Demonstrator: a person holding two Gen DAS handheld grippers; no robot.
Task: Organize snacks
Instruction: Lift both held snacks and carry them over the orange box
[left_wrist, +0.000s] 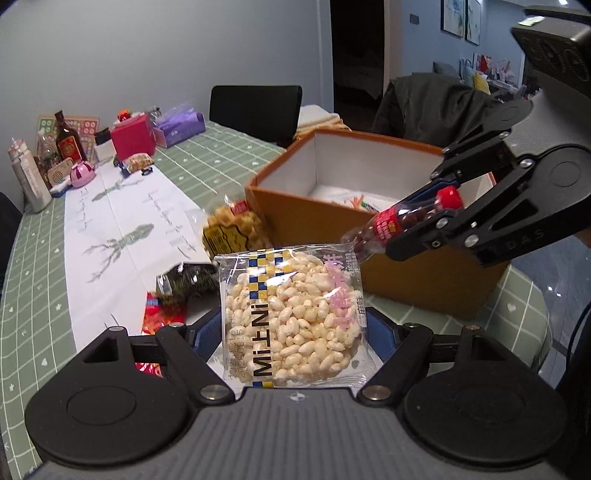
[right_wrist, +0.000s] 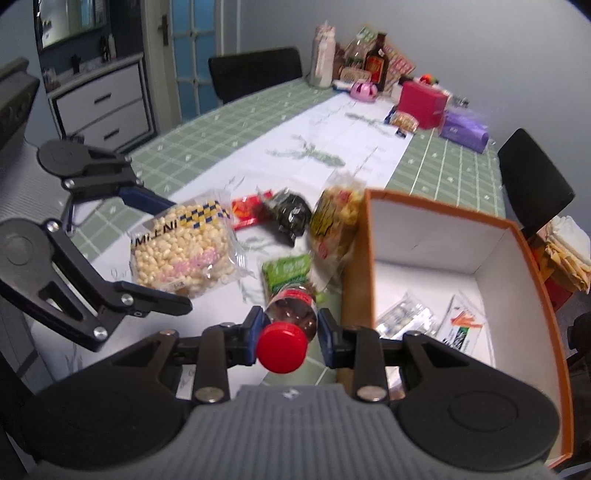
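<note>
My left gripper (left_wrist: 295, 328) is shut on a clear pack of puffed rice cake (left_wrist: 291, 314) and holds it above the table; it also shows in the right wrist view (right_wrist: 184, 251), between the left fingers (right_wrist: 147, 201). My right gripper (right_wrist: 288, 326) is shut on a small red-capped bottle of dark snacks (right_wrist: 291, 317), held just left of the orange box (right_wrist: 532, 258); the bottle also shows in the left wrist view (left_wrist: 402, 221). The box (left_wrist: 317, 218) holds a few flat packets (right_wrist: 461, 325).
On the table by the box lie a waffle pack (left_wrist: 236, 225), a dark pack (left_wrist: 188, 280), a red pack (left_wrist: 162, 314) and a green pack (right_wrist: 286, 271). Bottles, a pink box (left_wrist: 133, 138) and tissues (left_wrist: 181, 127) stand at the far end. Black chairs (left_wrist: 255, 107) surround the table.
</note>
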